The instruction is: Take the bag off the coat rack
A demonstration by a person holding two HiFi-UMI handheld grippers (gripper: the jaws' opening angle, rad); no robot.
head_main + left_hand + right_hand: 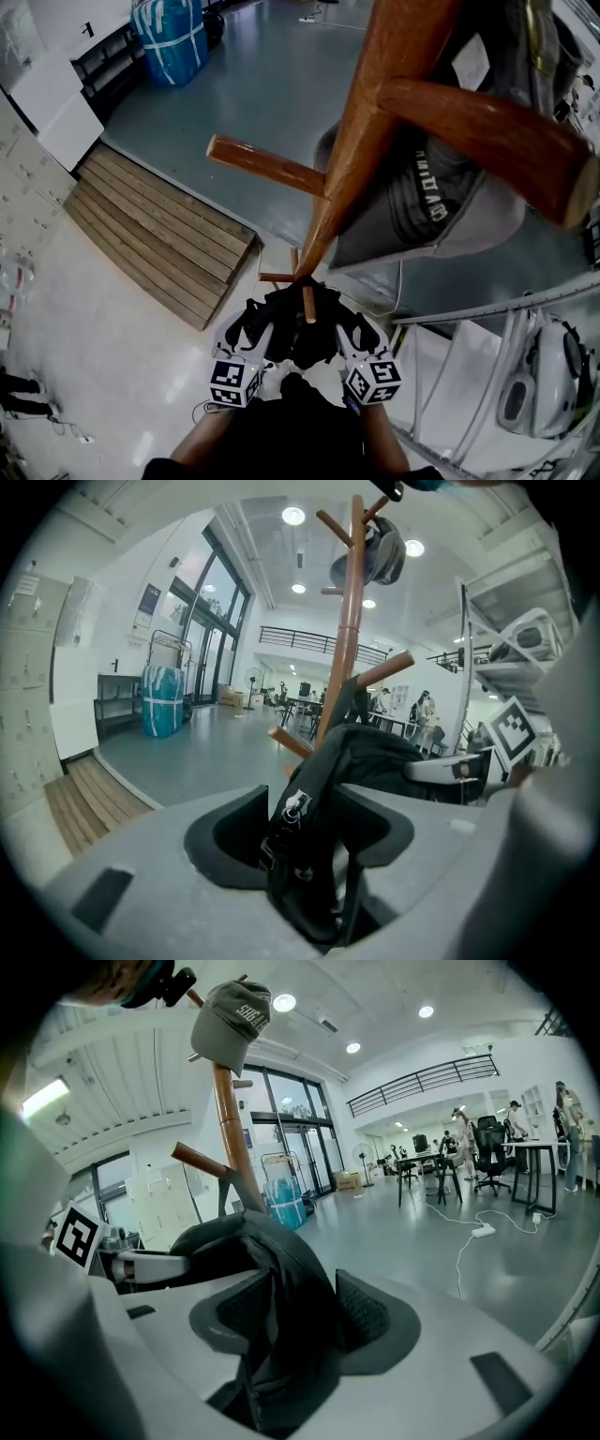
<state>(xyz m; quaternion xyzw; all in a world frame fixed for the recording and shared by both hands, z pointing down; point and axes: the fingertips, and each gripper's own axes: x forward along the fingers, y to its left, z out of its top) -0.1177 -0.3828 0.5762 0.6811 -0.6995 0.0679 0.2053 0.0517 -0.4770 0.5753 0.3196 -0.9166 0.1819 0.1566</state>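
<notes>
Black bag (323, 846) — grey cap (232, 1018), print illegible

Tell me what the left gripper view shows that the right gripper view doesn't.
Only the left gripper view shows the wooden step and the bag's zipper pull. Only the right gripper view shows a white power strip with its cable. Both show the black bag lying between the jaws, the coat rack, a cap and a blue bundle.

Bag (291, 337): on coat rack's (380, 112) low peg, between left gripper (255, 328) and right gripper (349, 333).
Cap (431, 187): apparently hung higher up.
</notes>
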